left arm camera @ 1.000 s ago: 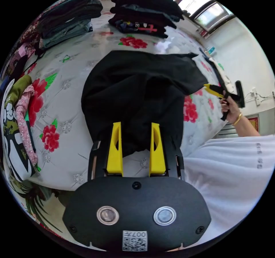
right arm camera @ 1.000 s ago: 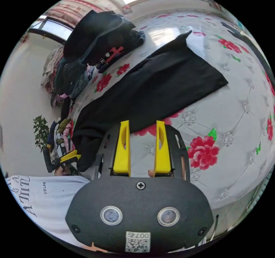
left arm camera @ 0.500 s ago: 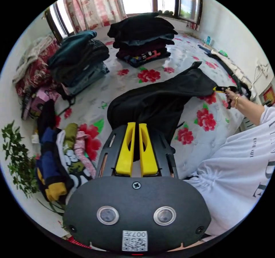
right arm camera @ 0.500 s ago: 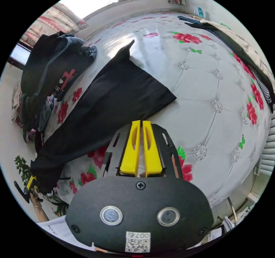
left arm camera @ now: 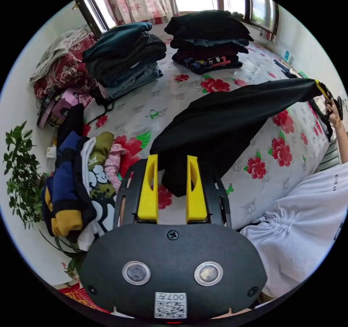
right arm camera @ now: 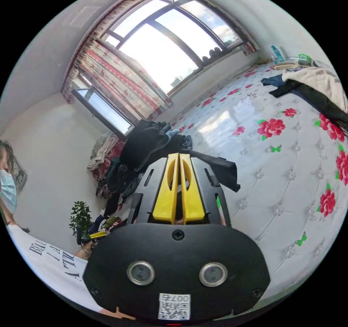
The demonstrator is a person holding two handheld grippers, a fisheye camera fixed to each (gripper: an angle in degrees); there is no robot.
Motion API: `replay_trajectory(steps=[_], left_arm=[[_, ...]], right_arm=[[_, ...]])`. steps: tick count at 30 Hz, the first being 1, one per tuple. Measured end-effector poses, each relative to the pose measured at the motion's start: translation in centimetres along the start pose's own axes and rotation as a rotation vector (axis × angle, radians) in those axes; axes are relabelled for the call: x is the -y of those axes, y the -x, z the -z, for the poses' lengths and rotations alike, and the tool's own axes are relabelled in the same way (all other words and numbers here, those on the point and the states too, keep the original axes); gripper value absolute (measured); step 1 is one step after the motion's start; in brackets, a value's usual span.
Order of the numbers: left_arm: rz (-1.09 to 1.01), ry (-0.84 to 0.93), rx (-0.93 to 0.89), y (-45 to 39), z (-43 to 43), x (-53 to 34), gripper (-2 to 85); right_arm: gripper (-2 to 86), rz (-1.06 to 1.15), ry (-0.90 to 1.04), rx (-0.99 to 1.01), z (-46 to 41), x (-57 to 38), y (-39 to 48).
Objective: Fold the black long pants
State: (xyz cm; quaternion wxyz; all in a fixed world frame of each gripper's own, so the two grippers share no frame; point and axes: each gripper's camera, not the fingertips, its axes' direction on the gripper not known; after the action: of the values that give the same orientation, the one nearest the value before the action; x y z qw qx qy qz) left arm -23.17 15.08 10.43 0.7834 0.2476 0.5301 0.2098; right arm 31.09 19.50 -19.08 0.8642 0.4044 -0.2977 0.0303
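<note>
Since half a second earlier, the left gripper (left arm camera: pixel 170 165) had spread its yellow jaws apart. They had been nearly together on the fabric before; now the near end of the black long pants (left arm camera: pixel 224 120) drooped between them in the centre of the left gripper view, and I could not tell whether either jaw touched it. The right gripper (right arm camera: pixel 178 160) had lifted its end: in the left gripper view it sat at the far right edge (left arm camera: pixel 323 89), the pants stretching in a raised band from there toward the centre, above the flowered bed cover (left arm camera: pixel 174 98).

In the right gripper view the jaws stood almost closed, with black cloth showing just behind and to the right of them; that end looked pinched, though the contact itself was hidden.

Two stacks of folded clothes (left arm camera: pixel 206 40) stood at the upper middle of the left gripper view, and a loose heap of garments (left arm camera: pixel 79 182) lay at the lower left.

The likely trouble was the near end: with the left jaws open, the pants hung from one grip, so they could sag, twist or bunch on the cover and spoil the fold line. A harder pull from the right might also drag the cloth out of reach.
</note>
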Motion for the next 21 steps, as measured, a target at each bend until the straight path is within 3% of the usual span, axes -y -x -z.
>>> replay_trajectory(steps=[7, 11, 13, 17, 21], left_arm=[[-0.083, 0.029, -0.041, -0.4, -5.7, 3.0, 12.1], [-0.171, 0.129, 0.000, 0.3, -9.0, 7.8, 1.4], [-0.148, 0.082, -0.019, 1.9, -7.0, 10.3, 0.3], [-0.116, -0.203, 0.024, 4.6, 4.0, 13.3, -0.4], [-0.202, -0.392, 0.175, 3.1, 12.5, 9.3, -0.4]], right_arm=[[-0.3, -0.116, 0.092, -0.067, 0.1, -0.7, -1.5], [-0.3, -0.101, 0.078, -0.052, -1.2, 1.4, 0.4], [-0.3, -0.069, 0.061, -0.046, -1.2, 3.0, 1.8], [-0.3, 0.067, -0.011, -0.027, 1.1, 5.4, 5.6], [-0.3, 0.122, -0.067, 0.017, 4.1, 4.5, 6.7]])
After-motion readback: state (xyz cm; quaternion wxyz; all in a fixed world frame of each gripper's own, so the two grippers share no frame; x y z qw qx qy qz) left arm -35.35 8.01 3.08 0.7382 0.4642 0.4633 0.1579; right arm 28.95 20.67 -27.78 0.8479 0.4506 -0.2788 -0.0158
